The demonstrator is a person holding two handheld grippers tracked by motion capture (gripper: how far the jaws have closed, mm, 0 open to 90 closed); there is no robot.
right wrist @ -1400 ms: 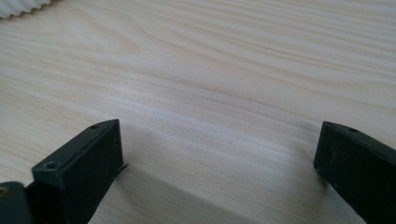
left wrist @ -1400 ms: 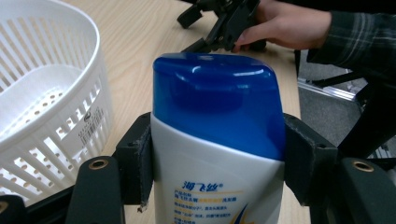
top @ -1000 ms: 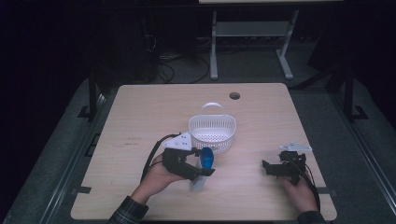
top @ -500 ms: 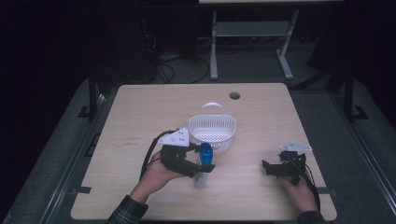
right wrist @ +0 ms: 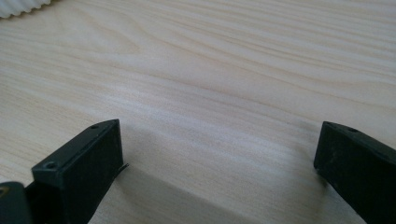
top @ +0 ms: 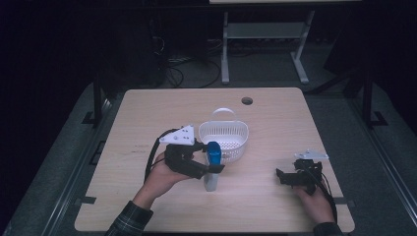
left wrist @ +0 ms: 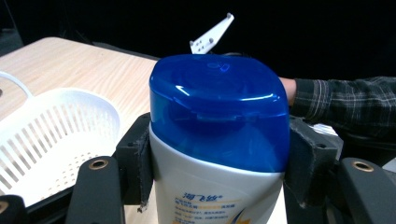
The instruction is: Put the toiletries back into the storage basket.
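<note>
One white bottle (top: 211, 169) with a blue cap is pinched by the left gripper (top: 209, 164), near one white basket (top: 223, 137); the right gripper (top: 284, 176) rests spread on the table (top: 275, 123).

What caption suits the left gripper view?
Left tool clamps a blue-capped white bottle beside a white basket.

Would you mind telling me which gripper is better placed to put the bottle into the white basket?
Left. The left gripper grips the bottle right beside the basket. The right gripper is open, holding nothing, farther off.
</note>
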